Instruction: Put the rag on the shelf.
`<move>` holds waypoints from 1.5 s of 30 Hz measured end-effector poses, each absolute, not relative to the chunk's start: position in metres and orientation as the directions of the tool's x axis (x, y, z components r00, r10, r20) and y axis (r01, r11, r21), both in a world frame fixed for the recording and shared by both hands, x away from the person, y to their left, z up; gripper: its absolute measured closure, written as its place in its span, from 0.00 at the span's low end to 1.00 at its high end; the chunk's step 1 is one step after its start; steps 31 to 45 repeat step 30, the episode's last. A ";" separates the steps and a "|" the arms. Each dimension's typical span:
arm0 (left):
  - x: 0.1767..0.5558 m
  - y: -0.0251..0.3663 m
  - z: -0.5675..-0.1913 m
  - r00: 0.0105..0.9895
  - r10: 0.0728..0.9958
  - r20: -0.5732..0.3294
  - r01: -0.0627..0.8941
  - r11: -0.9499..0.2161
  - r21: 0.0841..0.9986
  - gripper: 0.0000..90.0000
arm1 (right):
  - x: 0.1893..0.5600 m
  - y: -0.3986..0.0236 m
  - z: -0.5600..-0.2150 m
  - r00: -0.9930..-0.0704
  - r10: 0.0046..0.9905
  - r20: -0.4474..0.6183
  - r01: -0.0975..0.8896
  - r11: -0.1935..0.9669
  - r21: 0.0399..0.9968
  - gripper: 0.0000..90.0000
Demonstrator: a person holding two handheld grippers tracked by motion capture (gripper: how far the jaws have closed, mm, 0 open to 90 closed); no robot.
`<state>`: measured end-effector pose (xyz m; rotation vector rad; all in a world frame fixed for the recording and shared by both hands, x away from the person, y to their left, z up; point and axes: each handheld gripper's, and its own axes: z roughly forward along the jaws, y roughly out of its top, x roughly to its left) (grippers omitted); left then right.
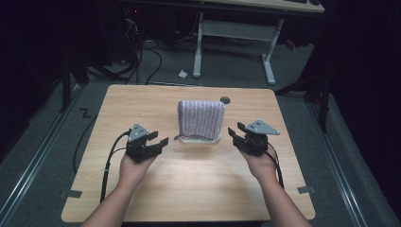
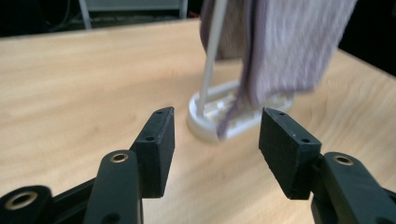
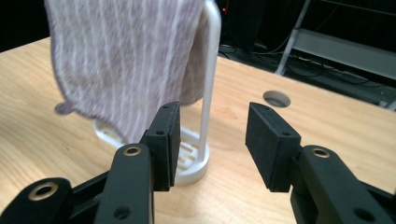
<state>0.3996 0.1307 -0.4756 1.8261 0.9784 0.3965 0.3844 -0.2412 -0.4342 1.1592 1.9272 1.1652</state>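
A lilac striped towel [image 1: 201, 117] hangs over a white rack whose oval base [image 1: 201, 140] stands mid-table. My left gripper [image 1: 160, 138] hovers just left of the base, jaws open and empty. My right gripper [image 1: 236, 129] sits level with it on the rack's right side, also open and empty. In the left gripper view the towel [image 2: 285, 42] and base [image 2: 210, 123] lie just beyond my left gripper [image 2: 217, 114]. The right gripper view shows the towel [image 3: 126, 60] and the rack's upright rod [image 3: 210, 74] close ahead of my right gripper [image 3: 212, 109].
A round cable hole [image 1: 225, 100] lies in the wooden tabletop [image 1: 189, 189] behind the rack. A white-legged desk [image 1: 236, 42] and floor cables [image 1: 146, 61] are beyond the far edge. Bare wood stretches between my hands and the near edge.
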 end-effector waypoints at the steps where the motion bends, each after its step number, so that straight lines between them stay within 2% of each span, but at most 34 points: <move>1: 0.397 0.131 -0.482 0.626 0.766 -0.146 0.457 -0.208 0.865 0.51 | 0.381 -0.241 -0.443 -0.441 0.896 -0.042 0.385 0.232 0.894 0.60; 5: 0.383 0.138 -0.501 0.638 0.758 -0.133 0.487 -0.264 0.833 0.50 | 0.372 -0.240 -0.462 -0.446 0.894 -0.033 0.415 0.239 0.878 0.58; 12: 0.361 0.151 -0.514 0.653 0.748 -0.120 0.506 -0.312 0.804 0.45 | 0.356 -0.242 -0.487 -0.447 0.894 -0.011 0.470 0.246 0.848 0.52; 14: 0.349 0.157 -0.516 0.657 0.742 -0.135 0.514 -0.309 0.800 0.46 | 0.341 -0.244 -0.500 -0.453 0.892 -0.014 0.485 0.259 0.835 0.45; 15: 0.338 0.160 -0.518 0.659 0.735 -0.158 0.512 -0.285 0.811 0.46 | 0.341 -0.244 -0.500 -0.453 0.892 -0.014 0.485 0.259 0.835 0.45; 16: 0.326 0.163 -0.521 0.664 0.727 -0.174 0.504 -0.264 0.822 0.45 | 0.318 -0.248 -0.511 -0.443 0.897 0.002 0.474 0.232 0.850 0.47; 17: 0.315 0.163 -0.524 0.663 0.730 -0.165 0.503 -0.271 0.821 0.45 | 0.318 -0.248 -0.511 -0.443 0.897 0.002 0.474 0.232 0.850 0.47; 18: 0.307 0.161 -0.521 0.670 0.730 -0.134 0.506 -0.316 0.803 0.44 | 0.302 -0.250 -0.518 -0.449 0.893 0.037 0.519 0.227 0.824 0.44; 20: 0.305 0.161 -0.520 0.677 0.726 -0.121 0.487 -0.318 0.813 0.42 | 0.299 -0.250 -0.517 -0.461 0.887 0.033 0.524 0.241 0.817 0.43; 22: 0.309 0.162 -0.521 0.661 0.740 -0.125 0.506 -0.317 0.802 0.42 | 0.294 -0.251 -0.519 -0.451 0.893 -0.012 0.501 0.264 0.824 0.46; 23: 0.313 0.164 -0.524 0.653 0.737 -0.175 0.532 -0.283 0.798 0.42 | 0.298 -0.252 -0.519 -0.440 0.898 0.019 0.529 0.242 0.814 0.45; 25: 0.314 0.164 -0.525 0.654 0.735 -0.181 0.536 -0.280 0.797 0.42 | 0.300 -0.252 -0.519 -0.437 0.899 0.018 0.525 0.239 0.817 0.45; 28: 0.314 0.162 -0.526 0.660 0.735 -0.157 0.521 -0.297 0.800 0.42 | 0.300 -0.251 -0.517 -0.442 0.897 0.009 0.511 0.243 0.824 0.45; 45: 0.315 0.163 -0.526 0.658 0.734 -0.170 0.526 -0.286 0.801 0.41 | 0.300 -0.252 -0.518 -0.443 0.897 0.012 0.511 0.241 0.825 0.44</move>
